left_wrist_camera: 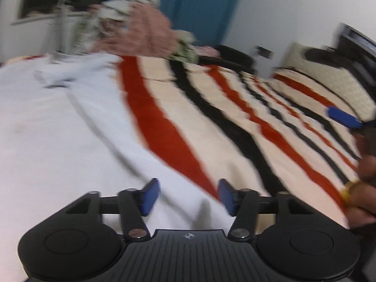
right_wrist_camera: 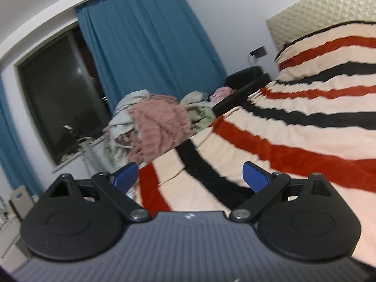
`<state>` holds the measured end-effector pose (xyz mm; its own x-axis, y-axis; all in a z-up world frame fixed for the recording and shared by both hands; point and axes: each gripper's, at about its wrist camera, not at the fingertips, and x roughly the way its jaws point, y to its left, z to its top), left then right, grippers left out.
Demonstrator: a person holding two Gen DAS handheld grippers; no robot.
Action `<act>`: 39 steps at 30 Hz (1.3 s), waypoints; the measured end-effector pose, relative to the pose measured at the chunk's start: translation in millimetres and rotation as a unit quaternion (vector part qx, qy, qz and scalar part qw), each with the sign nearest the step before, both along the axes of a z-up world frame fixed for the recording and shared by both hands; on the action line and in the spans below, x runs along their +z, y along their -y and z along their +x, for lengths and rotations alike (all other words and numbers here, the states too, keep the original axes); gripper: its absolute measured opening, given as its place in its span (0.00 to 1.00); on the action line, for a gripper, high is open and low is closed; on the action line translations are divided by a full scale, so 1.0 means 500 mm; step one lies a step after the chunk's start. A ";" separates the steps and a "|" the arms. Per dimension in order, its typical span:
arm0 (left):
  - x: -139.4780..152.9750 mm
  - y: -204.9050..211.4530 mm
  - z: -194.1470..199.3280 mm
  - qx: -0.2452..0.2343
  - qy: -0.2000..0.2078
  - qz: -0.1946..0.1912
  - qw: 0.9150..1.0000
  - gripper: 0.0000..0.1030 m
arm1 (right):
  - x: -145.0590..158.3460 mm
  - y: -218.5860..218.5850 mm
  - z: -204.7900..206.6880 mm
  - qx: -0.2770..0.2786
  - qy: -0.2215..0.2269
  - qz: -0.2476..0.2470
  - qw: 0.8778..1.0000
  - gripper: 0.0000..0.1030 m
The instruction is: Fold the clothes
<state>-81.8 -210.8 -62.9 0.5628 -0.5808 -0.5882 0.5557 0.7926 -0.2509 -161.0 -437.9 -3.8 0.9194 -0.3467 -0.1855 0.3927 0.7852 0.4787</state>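
Risk is a missed pinch: both claws, left [left_wrist_camera: 188,196] and right [right_wrist_camera: 191,176], hang spread and empty, the white garment [left_wrist_camera: 58,122] lying just ahead of the left.

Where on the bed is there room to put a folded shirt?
The striped blanket lies bare between the white garment and the headboard, so a shirt should fit there. The far corner is crowded: a pile of clothes is heaped by the blue curtain. Both the left gripper and right gripper are open and empty.

Spread, empty right tongs [right_wrist_camera: 190,176] above striped bedspread [right_wrist_camera: 293,141], clothes pile [right_wrist_camera: 155,124] beyond.
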 end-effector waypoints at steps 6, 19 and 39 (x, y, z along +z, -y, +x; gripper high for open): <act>-0.064 0.081 -0.011 -0.081 -0.005 0.031 0.996 0.51 | -0.021 0.018 0.011 -0.011 -0.002 0.006 1.000 0.94; -0.004 -0.047 -0.069 -0.014 0.030 -0.010 0.999 0.08 | -0.020 -0.010 0.030 -0.028 -0.040 -0.046 0.998 0.94; -0.005 -0.345 -0.052 0.143 -0.132 -0.110 0.975 0.27 | -0.026 -0.150 0.092 0.117 -0.106 -0.094 0.983 0.94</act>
